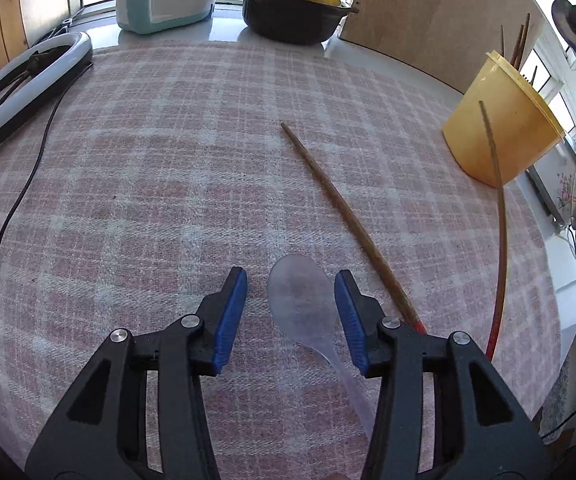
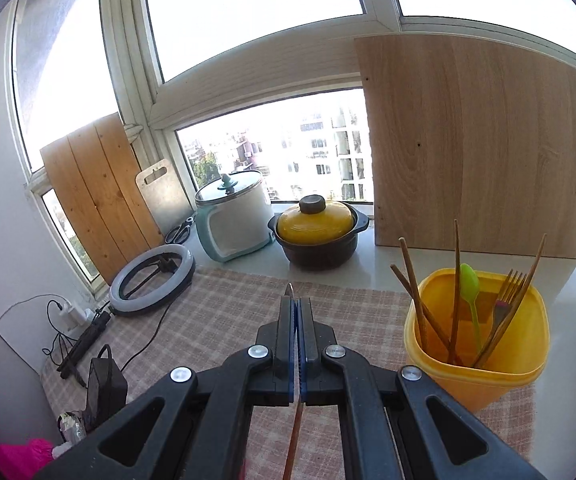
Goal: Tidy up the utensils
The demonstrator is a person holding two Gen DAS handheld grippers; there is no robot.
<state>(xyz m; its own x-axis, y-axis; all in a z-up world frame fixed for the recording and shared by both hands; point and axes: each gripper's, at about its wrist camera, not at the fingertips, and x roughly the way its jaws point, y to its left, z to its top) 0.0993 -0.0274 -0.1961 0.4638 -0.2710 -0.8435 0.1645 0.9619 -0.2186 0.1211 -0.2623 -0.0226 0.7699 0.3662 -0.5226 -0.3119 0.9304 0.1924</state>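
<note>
Checked pink-and-white cloth [image 1: 148,168] covers the counter under a bright window [image 2: 248,12]. Low in the left wrist view, the left gripper [image 1: 291,312] has its blue pads [image 1: 230,316] spread apart with a clear plastic spoon [image 1: 302,300] lying flat on the cloth between them; the pads do not press on it, and its handle runs down toward the lower right. Just right of the spoon a wooden chopstick [image 1: 340,216] lies on the cloth, slanting from the centre of the frame down toward the right finger. In the right wrist view, the right gripper [image 2: 298,304] is clenched on a thin wooden chopstick [image 2: 293,440] whose tip pokes out above the pads; the same stick [image 1: 498,208] crosses the right side of the left wrist view, raised off the cloth. Further out, at the right of both views, a yellow plastic tub [image 2: 476,360] stands upright on the cloth, holding several chopsticks [image 2: 420,300], a green spoon [image 2: 470,284] and a fork [image 2: 508,292], all leaning against its walls. At the back of the counter sit a black pot with a yellow lid [image 2: 316,228], a white-and-teal cooker [image 2: 236,216] and a wooden board [image 2: 480,148] leaning on the window; a ring light [image 2: 152,280] lies at the left.
</note>
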